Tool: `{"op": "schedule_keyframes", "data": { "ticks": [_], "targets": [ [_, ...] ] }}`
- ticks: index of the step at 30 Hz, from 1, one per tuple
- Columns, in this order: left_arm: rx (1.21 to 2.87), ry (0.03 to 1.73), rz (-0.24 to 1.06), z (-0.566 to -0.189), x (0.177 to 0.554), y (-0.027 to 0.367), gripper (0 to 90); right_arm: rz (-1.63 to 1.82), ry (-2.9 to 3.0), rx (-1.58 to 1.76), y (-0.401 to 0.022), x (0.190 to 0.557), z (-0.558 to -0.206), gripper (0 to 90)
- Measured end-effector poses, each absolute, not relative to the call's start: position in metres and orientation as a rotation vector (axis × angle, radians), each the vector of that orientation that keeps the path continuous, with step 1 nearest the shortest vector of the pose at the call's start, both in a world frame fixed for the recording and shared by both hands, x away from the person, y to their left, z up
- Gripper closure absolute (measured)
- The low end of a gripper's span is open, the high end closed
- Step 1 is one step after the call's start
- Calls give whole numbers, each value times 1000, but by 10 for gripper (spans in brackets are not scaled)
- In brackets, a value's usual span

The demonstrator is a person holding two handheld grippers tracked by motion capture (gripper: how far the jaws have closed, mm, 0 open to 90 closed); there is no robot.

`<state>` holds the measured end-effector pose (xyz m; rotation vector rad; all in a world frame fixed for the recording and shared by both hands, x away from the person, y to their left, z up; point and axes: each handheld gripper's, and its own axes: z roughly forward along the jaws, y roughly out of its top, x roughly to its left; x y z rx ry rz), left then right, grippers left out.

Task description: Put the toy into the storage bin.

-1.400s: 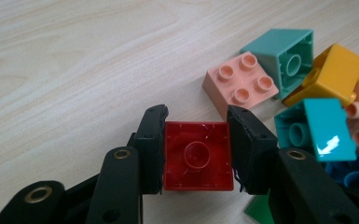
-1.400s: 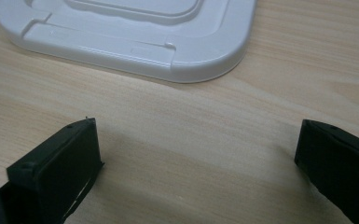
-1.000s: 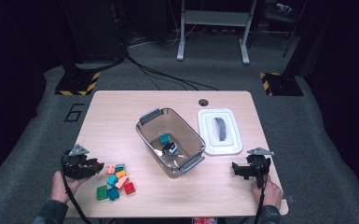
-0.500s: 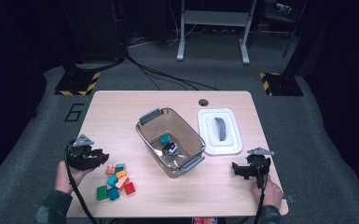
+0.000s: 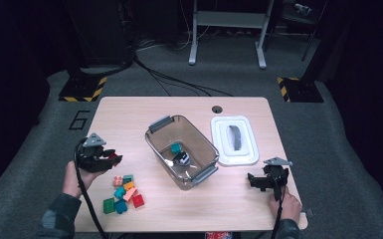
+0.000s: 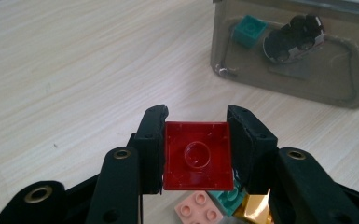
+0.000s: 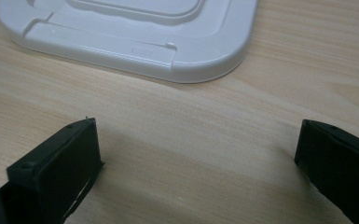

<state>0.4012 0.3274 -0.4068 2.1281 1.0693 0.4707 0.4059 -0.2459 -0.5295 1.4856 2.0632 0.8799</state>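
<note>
My left gripper (image 5: 110,158) (image 6: 196,140) is shut on a red brick (image 6: 196,156) (image 5: 113,156), held hollow side up above the table at the left. Below it lies a pile of loose bricks (image 5: 123,193), pink, teal, orange, green and red. The clear bin (image 5: 181,150) (image 6: 298,51) stands in the middle of the table with a teal brick (image 5: 177,148) (image 6: 248,30) and a toy car (image 5: 182,158) (image 6: 293,39) inside. My right gripper (image 5: 253,181) (image 7: 196,163) rests low at the right front, its jaws wide open over bare wood.
The white bin lid (image 5: 234,140) (image 7: 135,32) lies flat to the right of the bin, just beyond my right gripper. A round cable hole (image 5: 217,109) sits near the table's far edge. Dark floor, cables and a stand surround the table.
My left gripper has risen off the brick pile with the red brick in it and moved toward the far side. The right gripper has stayed put.
</note>
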Motion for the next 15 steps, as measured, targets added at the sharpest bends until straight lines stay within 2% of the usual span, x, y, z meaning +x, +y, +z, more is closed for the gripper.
{"op": "schedule_keyframes", "data": {
  "ticks": [15],
  "targets": [
    [2154,977,508,-375,420,304,592,880,2064,1485,-246,406,-530,0]
  ]
}}
